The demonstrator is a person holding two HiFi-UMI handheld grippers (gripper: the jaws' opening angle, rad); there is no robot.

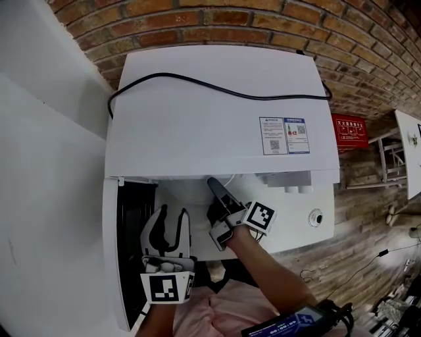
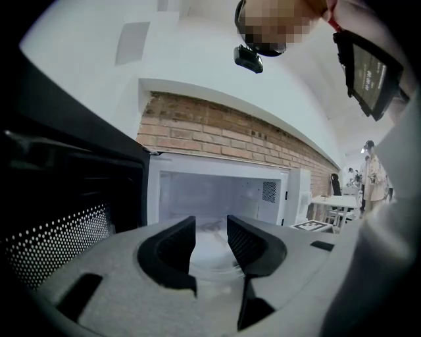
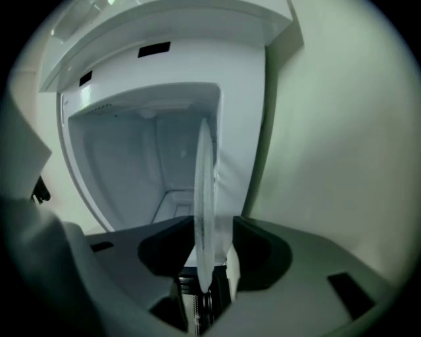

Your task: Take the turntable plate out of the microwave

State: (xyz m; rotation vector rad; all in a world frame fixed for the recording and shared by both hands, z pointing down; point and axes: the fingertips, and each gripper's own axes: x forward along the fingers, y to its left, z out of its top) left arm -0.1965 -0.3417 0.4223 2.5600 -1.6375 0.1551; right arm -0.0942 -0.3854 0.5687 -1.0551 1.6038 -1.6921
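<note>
The white microwave stands with its door swung open to the left. My right gripper reaches into the cavity mouth, rolled on its side. In the right gripper view the glass turntable plate shows edge-on between the jaws of the right gripper, with a narrow gap on each side, so the pads do not press it. My left gripper hangs open in front of the opening. Its own view shows the left gripper with nothing in it and the plate lying on the cavity floor beyond.
A black cable runs across the microwave's top. The door's dark mesh window is close on my left. A brick wall stands behind, and a red box sits at the right. The control panel flanks the cavity.
</note>
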